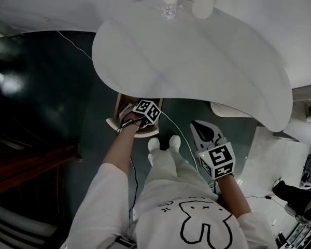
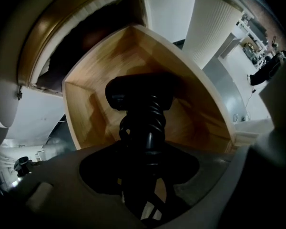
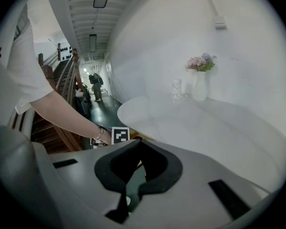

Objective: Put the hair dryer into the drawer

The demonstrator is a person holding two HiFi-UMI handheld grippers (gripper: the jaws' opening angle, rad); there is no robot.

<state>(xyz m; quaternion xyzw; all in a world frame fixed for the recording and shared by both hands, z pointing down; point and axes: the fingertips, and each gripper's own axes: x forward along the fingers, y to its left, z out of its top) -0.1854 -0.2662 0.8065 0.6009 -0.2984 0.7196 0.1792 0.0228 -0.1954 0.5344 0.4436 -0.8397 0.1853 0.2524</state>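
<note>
A black hair dryer [image 2: 138, 95] with its cord coiled round the handle hangs nose-down over the open wooden drawer [image 2: 200, 109]. My left gripper [image 2: 145, 149] is shut on its handle and points steeply down. In the head view the drawer [image 1: 117, 106] sticks out from under the table edge, and the left gripper [image 1: 131, 119] dips into it below its marker cube. The right gripper [image 1: 194, 123] hangs to the right of the drawer, above the floor, jaws together and empty. In the right gripper view its pads [image 3: 115, 157] ring a small empty gap.
A white oval table [image 1: 197, 56] carries a glass [image 1: 169, 5] and a vase [image 1: 203, 4] at its far edge. Its ribbed white pedestal [image 2: 212, 27] stands right of the drawer. Dark wooden stairs [image 1: 20, 160] are at the left, and a white cord [image 1: 72, 43] lies on the floor.
</note>
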